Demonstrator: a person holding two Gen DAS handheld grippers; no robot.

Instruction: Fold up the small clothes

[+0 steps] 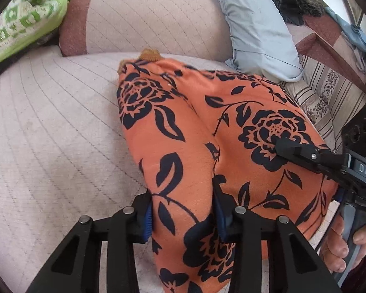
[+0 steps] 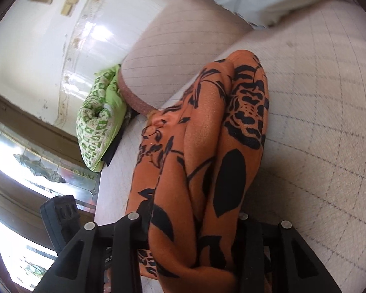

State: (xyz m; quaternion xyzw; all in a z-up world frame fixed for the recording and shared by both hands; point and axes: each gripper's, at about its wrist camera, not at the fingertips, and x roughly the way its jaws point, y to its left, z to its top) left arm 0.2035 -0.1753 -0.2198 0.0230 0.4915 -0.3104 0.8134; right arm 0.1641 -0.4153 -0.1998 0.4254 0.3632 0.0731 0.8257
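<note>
An orange garment with black flowers (image 1: 195, 131) lies on the pale quilted sofa seat (image 1: 48, 134). My left gripper (image 1: 183, 217) is shut on its near edge, cloth bunched between the blue pads. My right gripper (image 1: 283, 144) shows in the left wrist view at the right, its fingers pressed on the cloth. In the right wrist view the garment (image 2: 207, 151) is gathered in folds and runs into my right gripper (image 2: 192, 222), which is shut on it.
A green patterned pillow (image 1: 24, 17) lies at the sofa's far left. A pale blue pillow (image 1: 256, 24) and a striped cushion (image 1: 324, 97) sit at the right. The sofa backrest (image 1: 146, 19) stands behind. The left gripper's body (image 2: 61, 219) shows beside the floor.
</note>
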